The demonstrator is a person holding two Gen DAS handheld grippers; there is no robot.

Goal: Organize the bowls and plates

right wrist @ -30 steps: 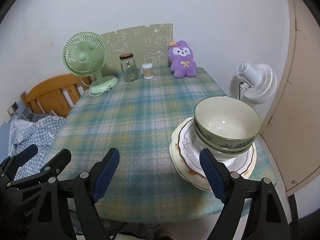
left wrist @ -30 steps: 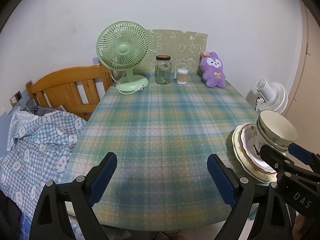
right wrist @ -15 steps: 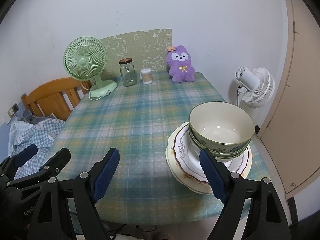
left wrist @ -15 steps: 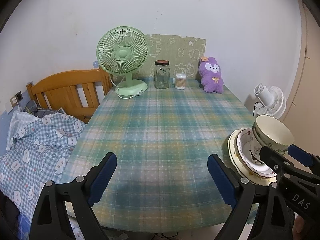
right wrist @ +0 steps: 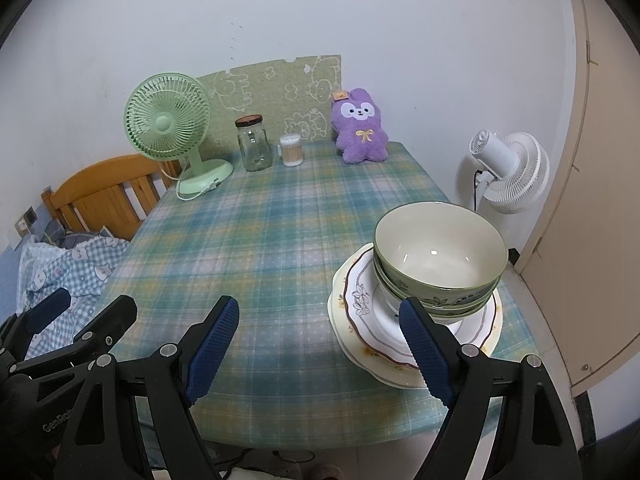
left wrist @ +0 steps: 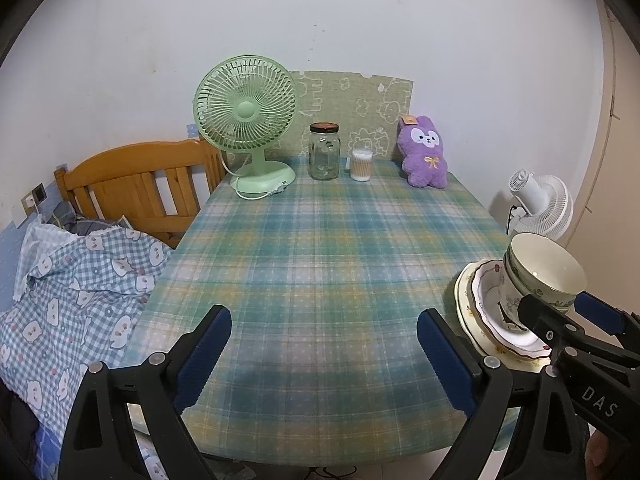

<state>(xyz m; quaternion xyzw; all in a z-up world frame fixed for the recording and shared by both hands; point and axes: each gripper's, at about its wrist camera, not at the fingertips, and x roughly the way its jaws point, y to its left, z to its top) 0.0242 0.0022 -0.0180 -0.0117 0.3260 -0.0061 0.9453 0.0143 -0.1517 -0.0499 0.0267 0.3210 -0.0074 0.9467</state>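
Green floral bowls [right wrist: 438,258] are nested in a stack on stacked plates [right wrist: 360,312] at the table's front right corner. The stack also shows in the left wrist view, bowls [left wrist: 544,276] on plates [left wrist: 480,304]. My right gripper [right wrist: 320,350] is open and empty, just in front of and left of the stack, its right finger beside the plates. My left gripper [left wrist: 324,356] is open and empty over the table's front edge, left of the stack.
The table has a plaid cloth [right wrist: 260,240]. At its back stand a green fan [right wrist: 172,128], a glass jar [right wrist: 253,144], a cotton swab tub [right wrist: 291,151] and a purple plush [right wrist: 360,128]. A wooden bed frame [left wrist: 132,184] is left; a white fan [right wrist: 508,172] is right.
Both grippers have drawn back and up from the table, so the stack and back items look smaller and farther. Both stay open. The dishes have not moved.
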